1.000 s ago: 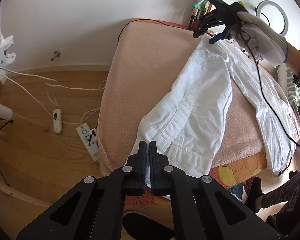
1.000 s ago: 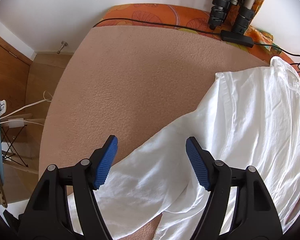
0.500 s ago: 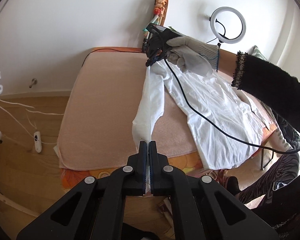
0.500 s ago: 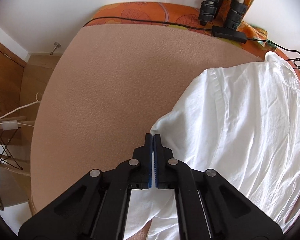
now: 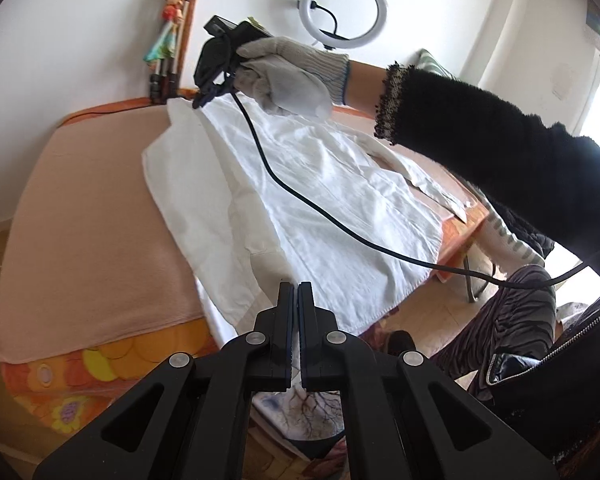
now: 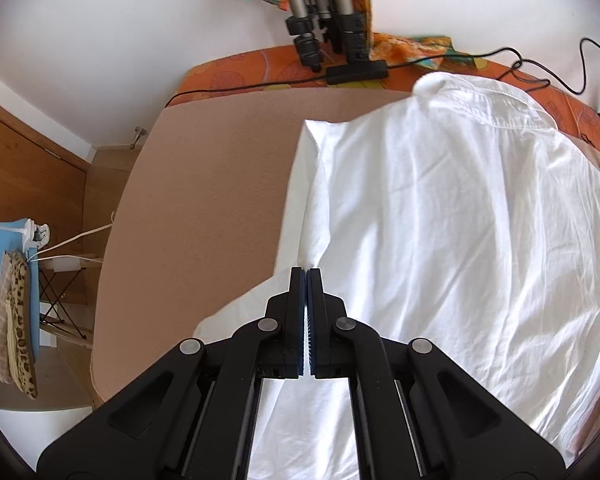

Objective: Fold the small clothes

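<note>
A white shirt (image 5: pixel 332 184) lies across a pink blanket (image 5: pixel 83 216) on the bed. One sleeve (image 5: pixel 203 208) is stretched along the shirt's left side. My left gripper (image 5: pixel 294 286) is shut on the sleeve's cuff end at the near edge of the bed. At the far end, the right gripper (image 5: pixel 197 103), held in a gloved hand (image 5: pixel 287 76), pinches the sleeve near the shoulder. In the right wrist view, my right gripper (image 6: pixel 304 271) is shut on a fold of the white shirt (image 6: pixel 452 216), whose collar (image 6: pixel 440 84) lies at the top.
A black cable (image 5: pixel 324 216) trails from the right gripper across the shirt. Tripod legs (image 6: pixel 328 12) and a black power adapter (image 6: pixel 356 72) stand at the head of the bed. A ring light (image 5: pixel 342 12) is on the wall. A person's legs (image 5: pixel 512 316) stand right of the bed.
The right gripper shut on the sleeve near the shoulder. Both grippers then lifted the sleeve and carried it toward the shirt's body; the left one swung right, holding the cuff.
</note>
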`<state>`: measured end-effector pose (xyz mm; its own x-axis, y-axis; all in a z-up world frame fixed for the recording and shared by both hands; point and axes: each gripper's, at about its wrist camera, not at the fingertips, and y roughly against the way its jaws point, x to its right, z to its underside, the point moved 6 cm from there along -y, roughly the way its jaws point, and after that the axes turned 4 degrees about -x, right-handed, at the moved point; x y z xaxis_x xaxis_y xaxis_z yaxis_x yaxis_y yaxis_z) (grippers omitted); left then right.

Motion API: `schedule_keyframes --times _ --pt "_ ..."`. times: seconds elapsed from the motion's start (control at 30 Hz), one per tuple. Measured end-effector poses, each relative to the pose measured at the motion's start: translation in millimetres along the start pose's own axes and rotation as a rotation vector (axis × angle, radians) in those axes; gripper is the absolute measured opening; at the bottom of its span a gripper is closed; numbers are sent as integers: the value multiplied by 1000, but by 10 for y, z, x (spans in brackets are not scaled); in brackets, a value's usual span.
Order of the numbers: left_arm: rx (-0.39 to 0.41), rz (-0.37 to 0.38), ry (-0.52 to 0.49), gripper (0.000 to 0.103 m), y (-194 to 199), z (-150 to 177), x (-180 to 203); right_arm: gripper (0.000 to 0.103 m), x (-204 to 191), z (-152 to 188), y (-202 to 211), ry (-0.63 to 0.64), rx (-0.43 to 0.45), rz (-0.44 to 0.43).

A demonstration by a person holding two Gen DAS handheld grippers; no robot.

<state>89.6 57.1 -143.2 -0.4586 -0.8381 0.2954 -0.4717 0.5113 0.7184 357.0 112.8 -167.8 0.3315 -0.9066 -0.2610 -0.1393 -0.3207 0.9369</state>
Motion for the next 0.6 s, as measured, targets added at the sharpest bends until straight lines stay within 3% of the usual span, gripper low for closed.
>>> schedule_keyframes --times 0.1,0.27,0.33,0.4,0.5,0.53,0.6 --pt "-36 7 -57 1 -254 14 186 1 192 10 -44 -3 3 14" --pt "-85 -15 -149 2 -587 18 384 1 349 21 -123 -11 31 -50" --pt "-119 -19 -140 5 -677 30 393 2 364 21 -218 18 26 -5" --pt "-129 -38 -132 6 -663 50 376 12 387 46 -293 70 12 108" --pt "-127 -38 -112 12 -489 121 354 42 418 98 -236 123 31 210" --pt "-113 -42 -100 15 -402 147 327 47 418 109 -143 138 66 246" --pt "-98 -63 -61 15 -289 200 241 48 365 148 58 151 112 246"
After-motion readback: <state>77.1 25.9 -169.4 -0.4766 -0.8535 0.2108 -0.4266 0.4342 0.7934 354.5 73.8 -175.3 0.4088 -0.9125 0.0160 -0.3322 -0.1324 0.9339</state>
